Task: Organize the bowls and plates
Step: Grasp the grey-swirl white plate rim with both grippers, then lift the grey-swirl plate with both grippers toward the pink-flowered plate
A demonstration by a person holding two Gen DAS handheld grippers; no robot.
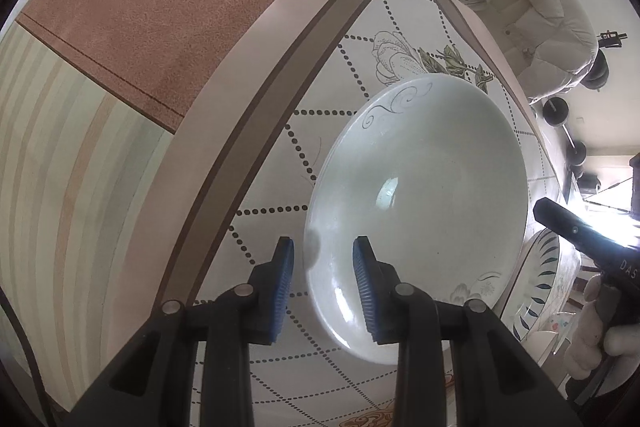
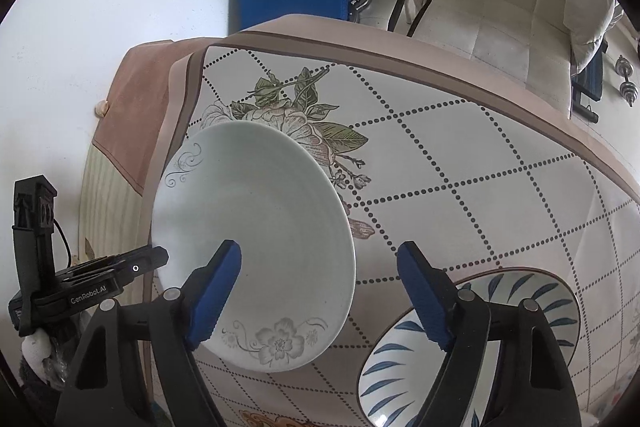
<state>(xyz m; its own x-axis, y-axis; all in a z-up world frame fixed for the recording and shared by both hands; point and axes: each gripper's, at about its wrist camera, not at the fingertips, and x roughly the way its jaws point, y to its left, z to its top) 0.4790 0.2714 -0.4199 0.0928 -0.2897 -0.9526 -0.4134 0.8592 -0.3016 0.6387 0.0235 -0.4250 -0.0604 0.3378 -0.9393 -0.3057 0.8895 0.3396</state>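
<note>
A pale green plate (image 1: 416, 219) lies on the counter (image 2: 460, 155). The left gripper (image 1: 323, 283) is at its rim, fingers (image 1: 285, 279) apart, one on each side of the edge, not closed. The right gripper (image 2: 320, 291) hangs wide open, holding nothing, above the gap between that plate and a blue-leaf plate (image 2: 520, 311) just beside it.

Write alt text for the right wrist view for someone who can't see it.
An open right gripper with blue-padded fingers hovers over a pale green ceramic plate with grey flower print on a dotted floral tablecloth. A white plate with blue leaf pattern lies lower right; the left gripper reaches the pale plate's left rim.
</note>
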